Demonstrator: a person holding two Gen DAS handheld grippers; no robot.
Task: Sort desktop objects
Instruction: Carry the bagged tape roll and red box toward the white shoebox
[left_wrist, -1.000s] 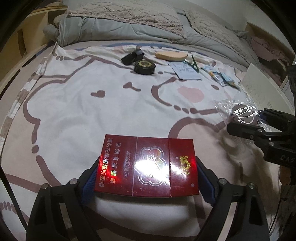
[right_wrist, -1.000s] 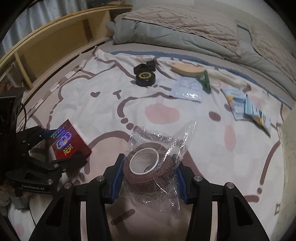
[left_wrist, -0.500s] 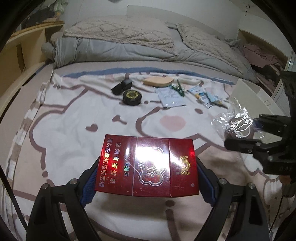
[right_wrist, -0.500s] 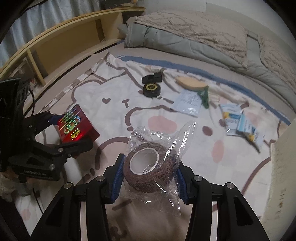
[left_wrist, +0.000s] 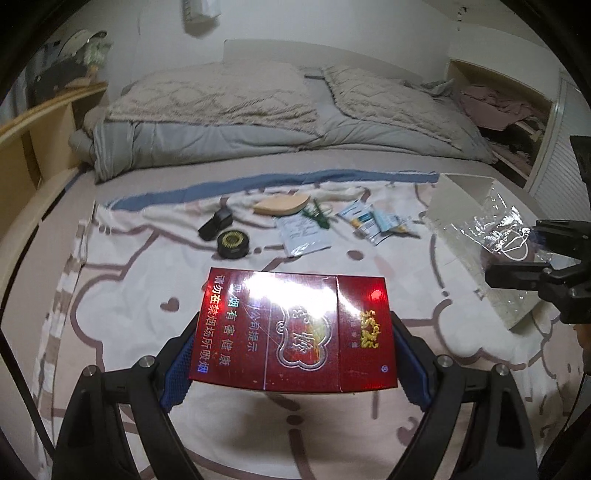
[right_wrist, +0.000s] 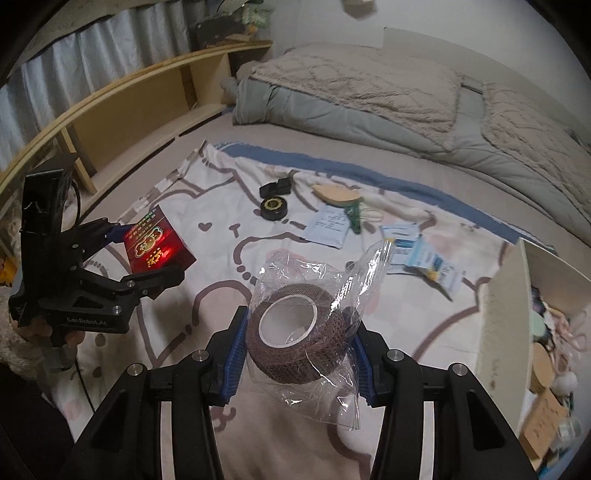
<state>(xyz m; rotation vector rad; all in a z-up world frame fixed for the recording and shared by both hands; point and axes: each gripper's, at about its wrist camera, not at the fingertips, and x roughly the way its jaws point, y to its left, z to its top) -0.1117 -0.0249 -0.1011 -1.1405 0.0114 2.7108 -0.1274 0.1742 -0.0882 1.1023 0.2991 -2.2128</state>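
Note:
My left gripper (left_wrist: 293, 354) is shut on a red cigarette box (left_wrist: 295, 332), held flat above the patterned blanket (left_wrist: 122, 295). From the right wrist view the same box (right_wrist: 157, 245) hangs at the left in the left gripper (right_wrist: 147, 254). My right gripper (right_wrist: 297, 339) is shut on a brown tape roll (right_wrist: 295, 349) wrapped in a clear plastic bag; that bag (left_wrist: 506, 236) also shows at the right edge of the left wrist view. Both loads are lifted clear of the bed.
On the blanket farther back lie a black round tin (right_wrist: 274, 208), a small black block (right_wrist: 275, 187), a wooden brush (right_wrist: 336, 194), a green clip (right_wrist: 352, 218), a paper packet (right_wrist: 328, 229) and blue-white sachets (right_wrist: 424, 254). A white box (right_wrist: 502, 317) with several items stands right. A wooden shelf (right_wrist: 122, 107) runs left.
Both grippers have risen with their loads; the bed and blanket items look farther off, and the white box has come into view at the right. Neither grip has changed.

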